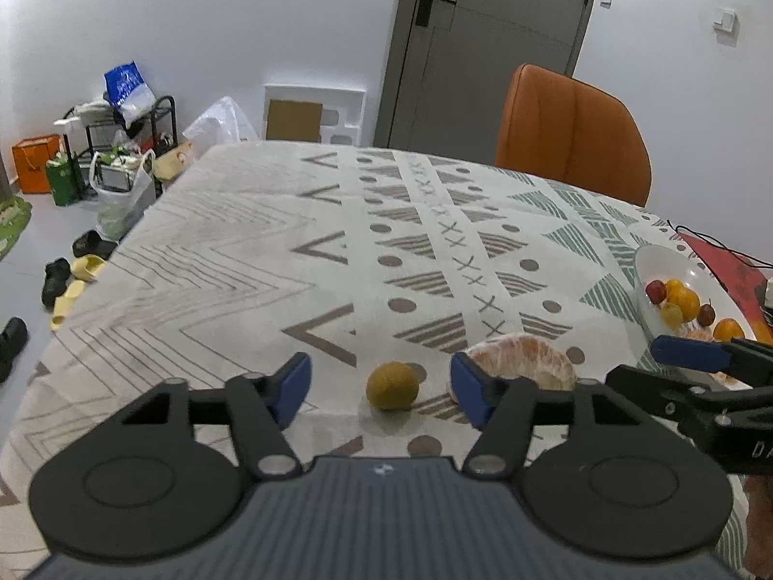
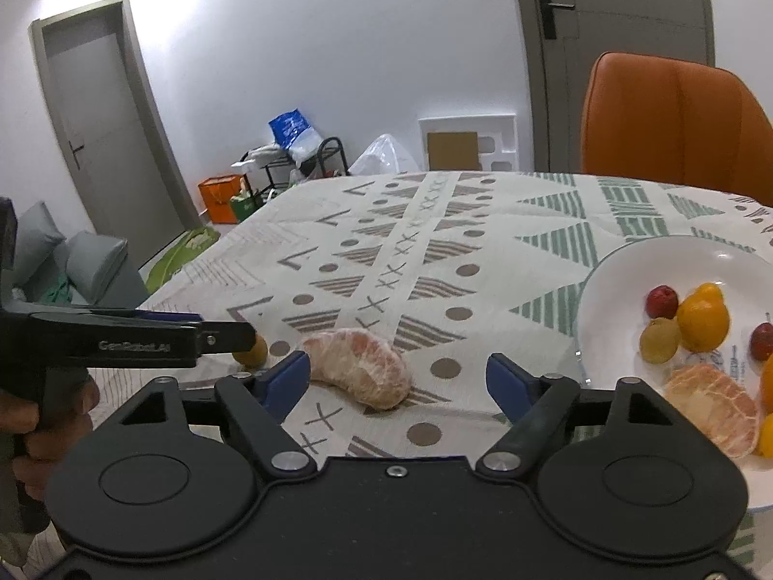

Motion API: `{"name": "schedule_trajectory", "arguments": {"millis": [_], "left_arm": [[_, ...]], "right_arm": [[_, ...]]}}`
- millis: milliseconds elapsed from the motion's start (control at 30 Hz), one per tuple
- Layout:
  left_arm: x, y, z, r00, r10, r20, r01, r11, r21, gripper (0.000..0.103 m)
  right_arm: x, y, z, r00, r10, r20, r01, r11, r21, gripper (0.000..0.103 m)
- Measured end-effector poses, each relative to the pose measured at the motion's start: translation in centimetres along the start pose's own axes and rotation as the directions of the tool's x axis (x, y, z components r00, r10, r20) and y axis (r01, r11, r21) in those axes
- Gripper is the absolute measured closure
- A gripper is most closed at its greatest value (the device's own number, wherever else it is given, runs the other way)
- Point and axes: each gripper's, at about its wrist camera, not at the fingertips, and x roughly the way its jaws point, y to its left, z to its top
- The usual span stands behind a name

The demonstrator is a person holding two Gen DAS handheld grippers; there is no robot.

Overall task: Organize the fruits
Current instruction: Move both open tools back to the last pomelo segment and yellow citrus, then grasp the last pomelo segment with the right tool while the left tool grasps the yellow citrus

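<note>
Left gripper (image 1: 381, 389) spread wide above the counter (image 1: 241, 261), holding nothing. Between its blue fingertips (image 1: 292, 389), resting on the patterned cloth, a small round greenish-brown fruit (image 1: 392, 385), touching neither pad. Just right of that fruit, partly hidden behind the right-hand fingertip, a peeled citrus segment (image 1: 524, 362), pale orange with white pith, lying on the cloth.

Right gripper (image 2: 400, 384) also spread wide and empty, low over the counter. Same peeled citrus segment (image 2: 360, 374) lying between its fingertips, nearer the left pad (image 2: 289, 382), curved side up; cannot tell whether touching that pad. Round fruit (image 2: 251, 353) seen here mostly hidden behind the left gripper's dark finger, which crosses in from the left edge with a hand (image 2: 46, 427) below it.

White plate (image 2: 623, 280) on the counter to the right, near the segment but apart from it. On the plate: a red fruit (image 2: 662, 302), an orange fruit (image 2: 703, 321), a yellow-green fruit (image 2: 659, 340), another red fruit (image 2: 763, 342) at the picture's edge, and a second peeled segment (image 2: 712, 406) close to the near rim.

Orange chair (image 1: 572, 133) behind the far side of the counter, grey door (image 1: 488, 43) beyond.
</note>
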Motion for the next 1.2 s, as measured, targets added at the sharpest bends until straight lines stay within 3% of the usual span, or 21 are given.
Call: {"name": "schedule_trajectory", "arguments": {"millis": [267,433,800,933,1200], "left_arm": [[1.0,0.0,-0.4,1.0,-0.004,-0.021,0.003,1.0,-0.005,0.057],[1.6,0.2,-0.6,0.999,-0.011,-0.041,0.01,1.0,-0.022,0.078],[-0.9,2.0,-0.4,0.999,0.041,-0.015,-0.041,0.998,-0.037,0.078],[-1.2,2.7,-0.4,0.998,0.058,-0.015,-0.058,0.997,-0.053,0.078],[-1.8,3.1,-0.6,0.998,0.059,-0.002,-0.059,0.997,-0.056,0.078]], "right_arm": [[1.0,0.3,-0.1,1.0,0.02,-0.021,-0.02,1.0,0.003,0.03],[2.0,0.4,0.0,0.999,0.028,-0.032,-0.027,1.0,0.005,0.031],[4.0,2.2,-0.3,0.997,0.053,-0.059,-0.055,0.998,-0.018,0.042],[3.8,2.4,0.0,0.989,0.125,-0.083,-0.124,0.992,0.015,0.052],[5.0,4.2,0.4,0.99,0.092,-0.106,-0.098,0.994,-0.053,0.051]]}}
